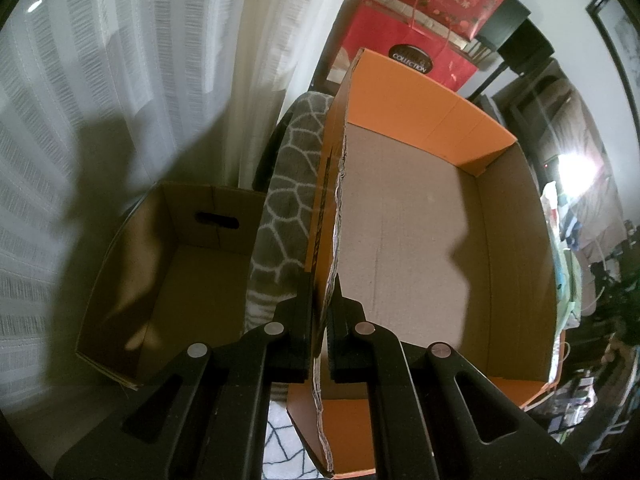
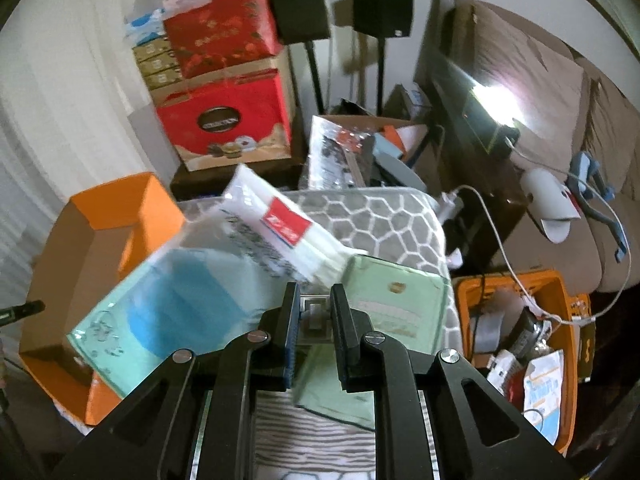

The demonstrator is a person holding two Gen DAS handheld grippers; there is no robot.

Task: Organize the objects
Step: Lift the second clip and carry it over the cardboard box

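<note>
My left gripper is shut on the torn wall of a large orange cardboard box, whose inside is bare. The same box shows at the left of the right wrist view. My right gripper is shut on a small grey clip-like piece attached to clear plastic packs: a white pack with a red label, a pale green and blue pack and a green pack. The packs hang over the box's right edge and a grey honeycomb cushion.
A smaller brown box with a handle slot stands left of the orange box, by white curtains. Red gift boxes are stacked behind. An orange bin of clutter sits right, next to a sofa and cables.
</note>
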